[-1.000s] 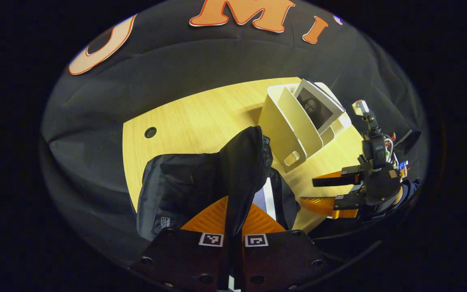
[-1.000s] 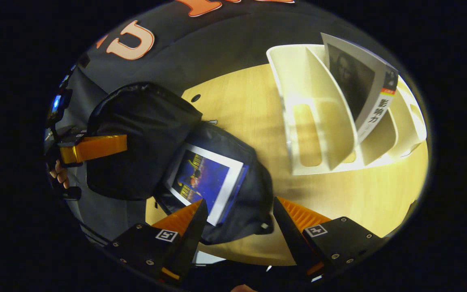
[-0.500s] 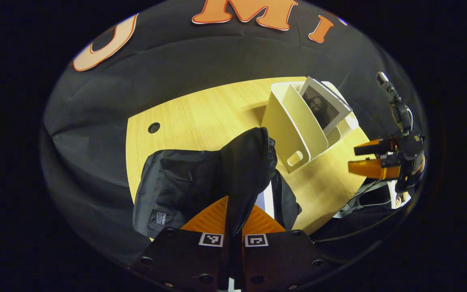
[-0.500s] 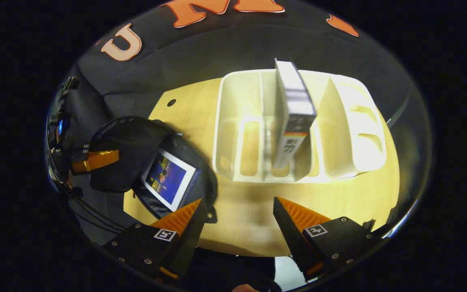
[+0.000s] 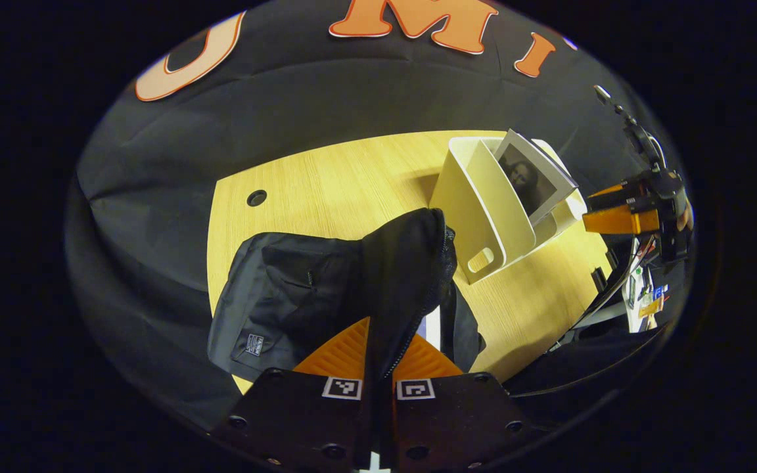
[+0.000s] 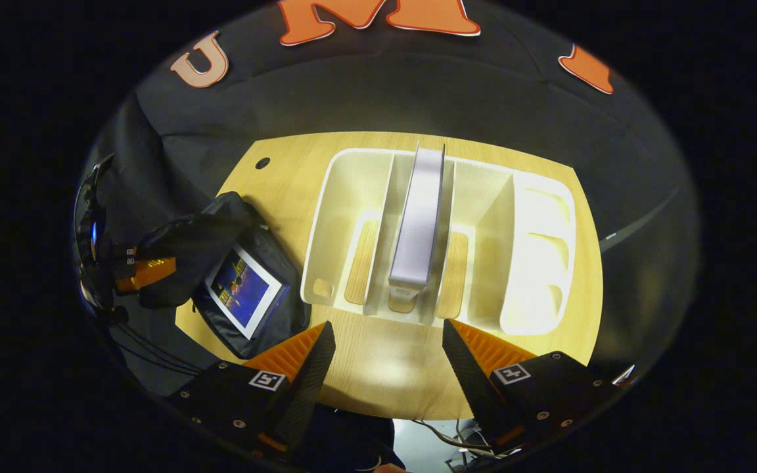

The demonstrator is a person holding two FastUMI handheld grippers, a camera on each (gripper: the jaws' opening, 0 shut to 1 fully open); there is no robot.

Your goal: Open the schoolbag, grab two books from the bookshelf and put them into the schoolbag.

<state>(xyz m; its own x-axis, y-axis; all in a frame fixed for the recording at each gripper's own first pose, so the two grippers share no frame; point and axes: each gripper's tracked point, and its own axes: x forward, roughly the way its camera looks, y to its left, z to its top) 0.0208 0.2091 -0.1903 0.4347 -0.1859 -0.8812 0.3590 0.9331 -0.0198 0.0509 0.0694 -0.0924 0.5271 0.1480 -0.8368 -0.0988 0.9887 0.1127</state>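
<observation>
The black schoolbag (image 5: 286, 295) lies on the wooden table (image 5: 326, 177), and my left gripper (image 5: 385, 330) is shut on its raised flap (image 5: 411, 263), holding it open. A blue-covered book (image 6: 245, 289) lies inside the open schoolbag (image 6: 221, 226). The white bookshelf (image 6: 536, 263) holds one upright book (image 6: 418, 223), seen edge-on in its middle slot. My right gripper (image 6: 388, 341) is open and empty, above the table in front of that book and apart from it. In the left gripper view the right gripper (image 5: 587, 205) hovers beside the bookshelf (image 5: 470, 203) and its book (image 5: 533, 180).
A round cable hole (image 5: 256, 197) sits in the table near its far left corner. Bare table (image 6: 378, 368) lies between the bookshelf and my right gripper. Cables and small items (image 5: 641, 295) show below the table's right edge. The left gripper (image 6: 138, 272) holds the flap at far left.
My right gripper has swung away from the schoolbag to face the bookshelf, with the book now edge-on in front of it. The left gripper still holds the flap up.
</observation>
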